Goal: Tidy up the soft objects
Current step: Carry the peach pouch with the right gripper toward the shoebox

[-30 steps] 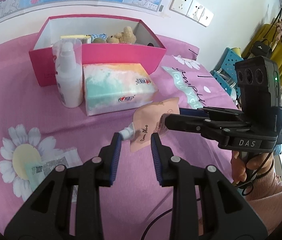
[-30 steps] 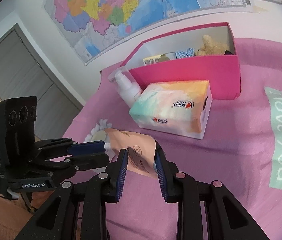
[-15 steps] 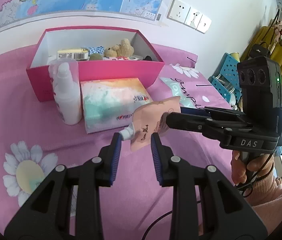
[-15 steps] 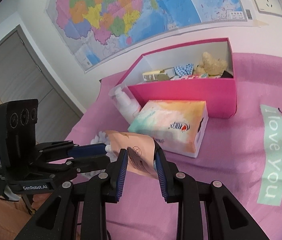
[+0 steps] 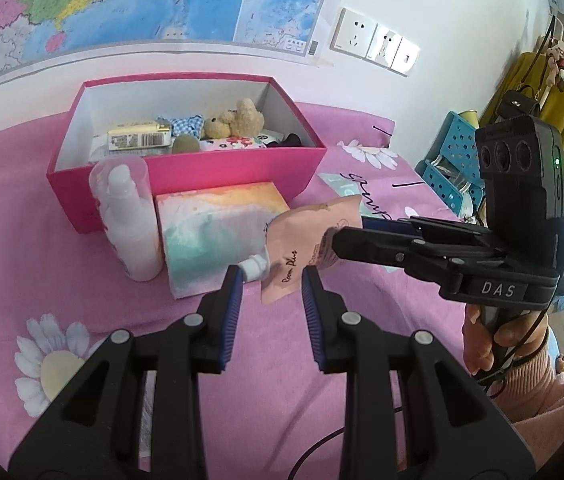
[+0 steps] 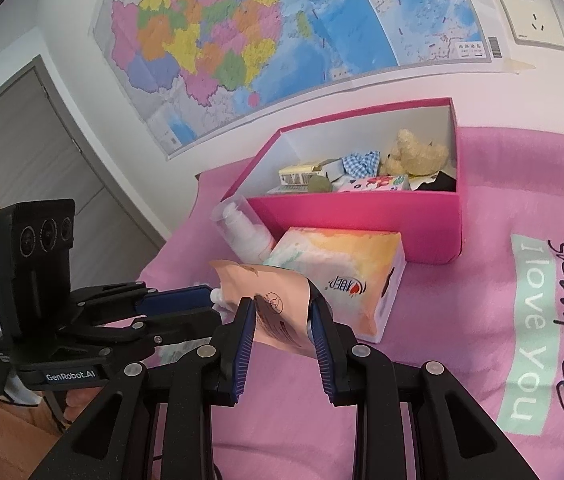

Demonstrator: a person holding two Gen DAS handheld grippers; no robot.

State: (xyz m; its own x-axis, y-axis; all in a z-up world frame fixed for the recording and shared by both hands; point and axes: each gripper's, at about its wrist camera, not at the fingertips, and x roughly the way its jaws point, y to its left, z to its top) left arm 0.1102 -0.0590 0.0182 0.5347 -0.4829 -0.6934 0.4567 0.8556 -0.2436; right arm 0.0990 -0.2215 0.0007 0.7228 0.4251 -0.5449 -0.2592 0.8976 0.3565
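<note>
Right wrist view: the right gripper (image 6: pixel 280 318) is clamped on a peach pouch (image 6: pixel 278 300), held clear above the pink blanket (image 6: pixel 462 340). Left wrist view: the left gripper (image 5: pixel 269 292) has its fingers apart, just short of the pouch's white cap (image 5: pixel 254 268), not touching it. Beyond the pouch, a tissue pack (image 5: pixel 218 232) lies beside a white bottle (image 5: pixel 130 232). Behind both, toward the blanket's far edge, a pink box (image 5: pixel 202 168) holds a teddy bear (image 5: pixel 238 122) and small packets.

left gripper (image 5: pixel 269 280): jaws parted, level | right gripper (image 6: pixel 280 312): jaws seemingly clamped, level, crossing ahead of left
</note>
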